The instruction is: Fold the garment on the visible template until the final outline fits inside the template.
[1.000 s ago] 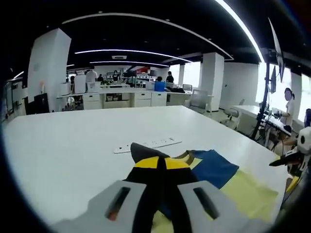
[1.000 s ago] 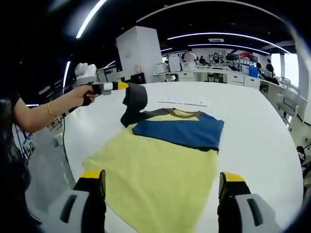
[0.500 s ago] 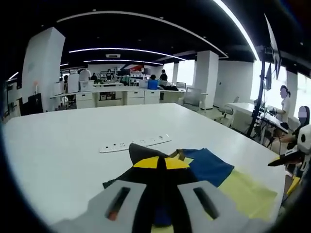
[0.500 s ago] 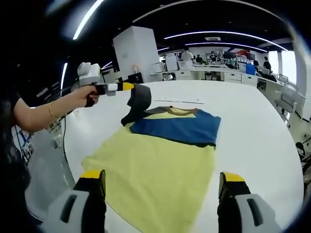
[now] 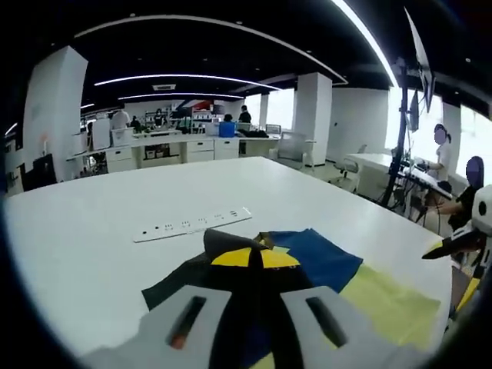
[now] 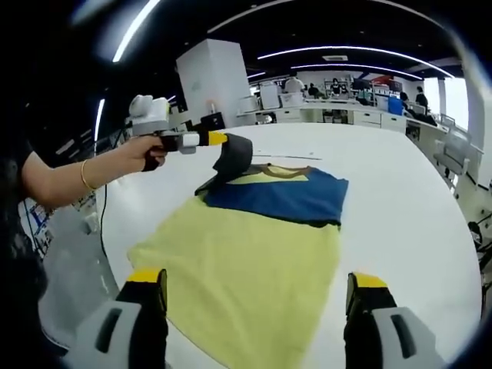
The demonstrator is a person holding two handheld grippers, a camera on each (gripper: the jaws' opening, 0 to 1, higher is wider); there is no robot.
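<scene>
Yellow tips cap the right gripper (image 6: 255, 296), whose two jaws stand wide apart with nothing between them, low over the near edge of the white table (image 6: 400, 192). Just beyond them lies the garment (image 6: 254, 246), spread flat: a broad pale-yellow body nearest, then a folded blue band across its far end with a tan collar showing. At the garment's far left corner a dark sleeve (image 6: 229, 157) is lifted off the cloth, pinched in the left gripper (image 6: 224, 139), which a person's hand (image 6: 146, 151) holds out level. In the left gripper view that gripper's (image 5: 247, 257) jaws are pressed together on the dark sleeve (image 5: 223, 240), with the blue band and yellow cloth to the right. Past it a white power strip (image 5: 191, 224) lies on the table, well apart from the garment. Farther back stand desks and white pillars.
</scene>
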